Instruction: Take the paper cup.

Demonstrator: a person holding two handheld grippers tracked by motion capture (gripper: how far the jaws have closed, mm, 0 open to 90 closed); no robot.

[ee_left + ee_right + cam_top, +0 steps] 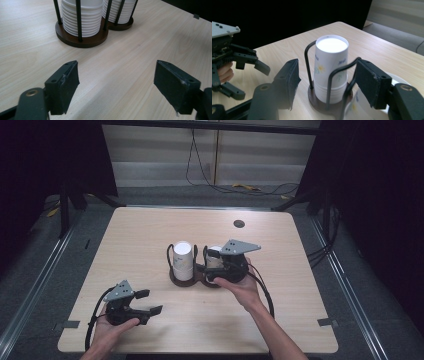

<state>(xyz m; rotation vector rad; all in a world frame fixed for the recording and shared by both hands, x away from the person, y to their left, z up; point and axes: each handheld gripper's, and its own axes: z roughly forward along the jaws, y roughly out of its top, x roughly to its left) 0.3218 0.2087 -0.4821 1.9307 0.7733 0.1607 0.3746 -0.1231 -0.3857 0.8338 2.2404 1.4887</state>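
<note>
As seen from high view, cup holder (192, 279) sits mid-desk (150, 230); right tool (214, 267) at its right stack.
Left tool view: left tool (116, 80) released, empty.
Right tool view: right tool (327, 82) jaws w/ nothing between, cups (329, 72) beyond.
Step, prob.: picking a cup; next needs square alignment.

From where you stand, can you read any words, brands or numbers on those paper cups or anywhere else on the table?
No text can be read anywhere.
Paper cups: a small blue mark near the rim and another lower on the side, both too blurred to read; the yellow and green print is a picture, not lettering.
Cup holder, the table and both grippers: no words, numbers or signs on them.
</note>
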